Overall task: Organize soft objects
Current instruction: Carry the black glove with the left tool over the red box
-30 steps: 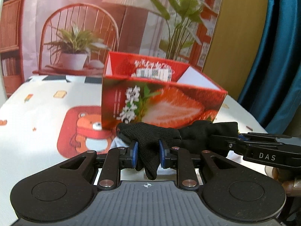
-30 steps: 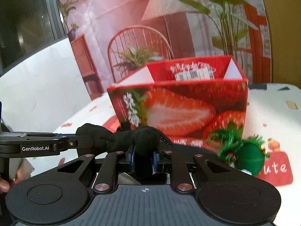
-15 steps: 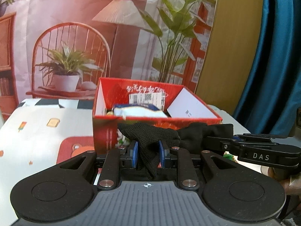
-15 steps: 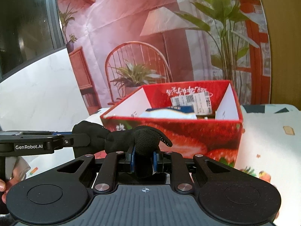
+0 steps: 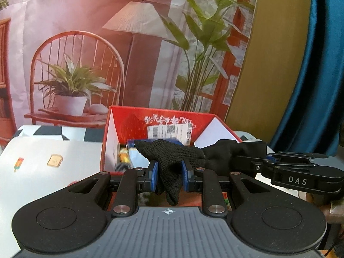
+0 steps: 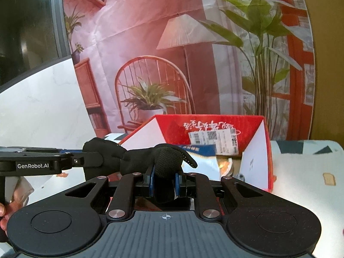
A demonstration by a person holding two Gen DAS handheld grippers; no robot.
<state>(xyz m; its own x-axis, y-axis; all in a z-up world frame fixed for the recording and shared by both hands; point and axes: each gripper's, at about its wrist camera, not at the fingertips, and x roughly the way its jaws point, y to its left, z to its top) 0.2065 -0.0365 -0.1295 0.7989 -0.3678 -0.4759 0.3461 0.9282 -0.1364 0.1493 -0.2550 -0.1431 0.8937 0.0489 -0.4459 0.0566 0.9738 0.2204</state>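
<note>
A black knit glove (image 5: 172, 157) is stretched between both grippers, just in front of the open red strawberry box (image 5: 163, 120). My left gripper (image 5: 169, 175) is shut on one end of the glove, whose loose tip hangs down between the blue pads. My right gripper (image 6: 164, 178) is shut on the other end of the glove (image 6: 150, 161). In the left wrist view the right gripper (image 5: 247, 162) reaches in from the right. In the right wrist view the left gripper (image 6: 86, 160) comes in from the left. The box (image 6: 255, 157) holds a blue-and-white packet (image 6: 200, 157) and other items.
The box stands on a table with a white printed cloth (image 5: 49, 157). A printed backdrop with a chair, lamp and plants hangs behind it. A blue curtain (image 5: 318, 64) is at the right. A hand (image 6: 4, 212) holds the left gripper's handle.
Both grippers have risen with the glove and come closer to the box. Its inside now shows over the front wall, which filled the view before. The green ball has left the right view.
</note>
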